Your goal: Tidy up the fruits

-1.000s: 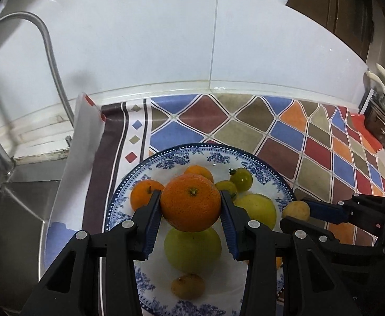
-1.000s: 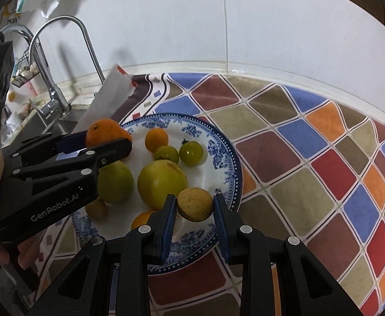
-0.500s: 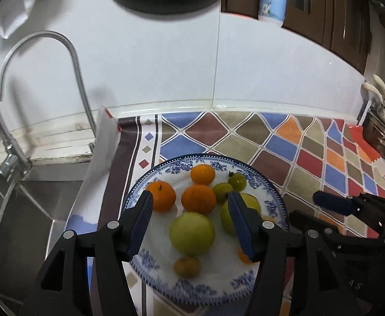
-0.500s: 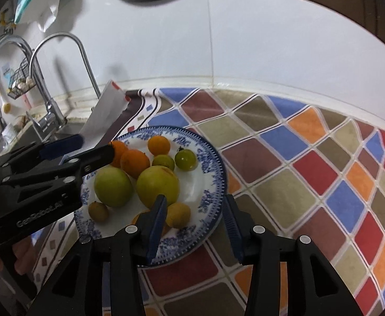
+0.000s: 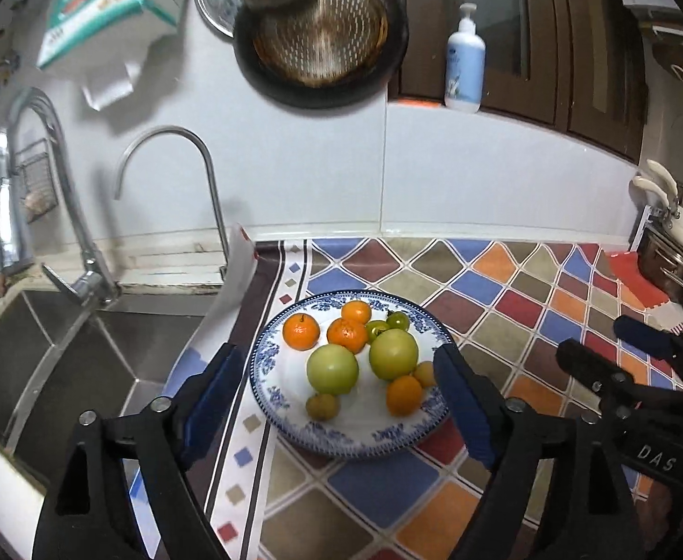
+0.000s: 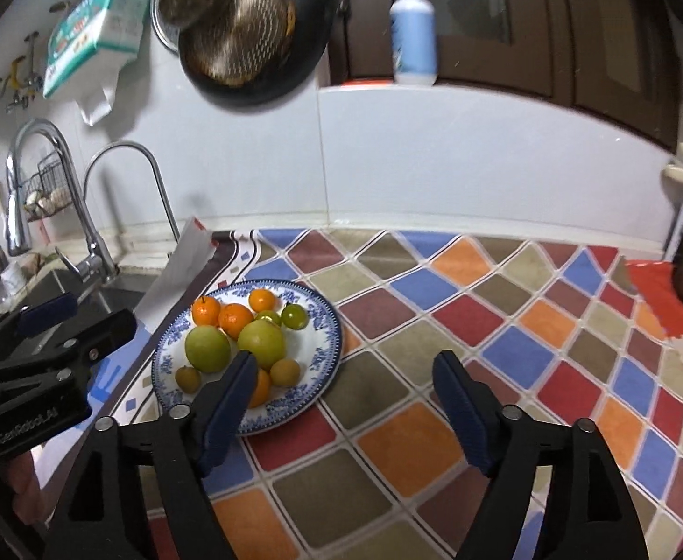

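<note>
The blue-and-white plate (image 5: pixel 266 373) sits on the table, on the patchwork-patterned cloth (image 5: pixel 481 289), just beside the sink (image 5: pixel 84 350). All the fruit lies on it. Two big green fruits (image 5: pixel 332 368) sit side by side near the plate's middle. Three oranges (image 5: pixel 300 330) lie on the side of them towards the wall, with two small dark green fruits (image 5: pixel 397 320) beside those. A fourth orange (image 5: pixel 403 394) and two small yellowish fruits (image 5: pixel 322 406) lie at the near rim.

The left tongs (image 5: pixel 336 401) have just been opening; their jaws stand wide apart with nothing between them, above the near side of the plate. The right tongs (image 6: pixel 341 392) have likewise just been opening and are empty, over the cloth just right of the plate.

The fruit looks light, round and smooth-skinned, so likely to roll or slip from a pinch. The oranges should give a little under pressure. The small dark green ones may bruise or split. Each piece is best taken across its widest part, with the jaws level on either side. The packed cluster leaves little room, so the rim pieces look the easiest to reach first.
</note>
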Demonstrator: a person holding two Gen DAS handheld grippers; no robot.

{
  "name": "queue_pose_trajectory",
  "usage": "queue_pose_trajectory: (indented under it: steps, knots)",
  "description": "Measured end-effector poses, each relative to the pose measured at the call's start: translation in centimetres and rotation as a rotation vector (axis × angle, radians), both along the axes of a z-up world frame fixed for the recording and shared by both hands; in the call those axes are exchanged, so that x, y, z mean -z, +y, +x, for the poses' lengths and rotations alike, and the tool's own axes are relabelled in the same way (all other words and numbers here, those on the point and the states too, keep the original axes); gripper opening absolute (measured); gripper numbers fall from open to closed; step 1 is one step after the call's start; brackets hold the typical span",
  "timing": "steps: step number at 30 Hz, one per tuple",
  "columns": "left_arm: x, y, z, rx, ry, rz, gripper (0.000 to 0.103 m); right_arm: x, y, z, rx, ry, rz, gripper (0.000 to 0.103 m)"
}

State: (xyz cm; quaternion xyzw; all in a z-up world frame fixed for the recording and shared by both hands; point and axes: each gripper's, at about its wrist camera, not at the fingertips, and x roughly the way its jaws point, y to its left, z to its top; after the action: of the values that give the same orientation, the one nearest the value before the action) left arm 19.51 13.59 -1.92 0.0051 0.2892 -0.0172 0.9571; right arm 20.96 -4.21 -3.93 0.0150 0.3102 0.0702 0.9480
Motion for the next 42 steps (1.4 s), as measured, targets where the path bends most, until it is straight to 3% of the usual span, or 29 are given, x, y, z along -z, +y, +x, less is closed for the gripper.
queue_pose_trajectory:
  steps: [16, 27, 42]
  knots:
    - [-2.1, -3.3, -10.6, -0.052, -0.072, 0.026, 0.102, -3.1, -3.5, -10.5, 0.027, -0.088, -0.027, 0.090]
    - [-3.0, -5.3, -15.3, -0.046, -0.099, 0.038, 0.103, -3.8, -5.7, -15.6, 0.030, -0.101, -0.021, 0.090]
    - [-3.9, -6.7, -18.7, -0.061, -0.128, 0.041, 0.103, -4.6, -7.1, -18.8, 0.012, -0.132, -0.011, 0.090]
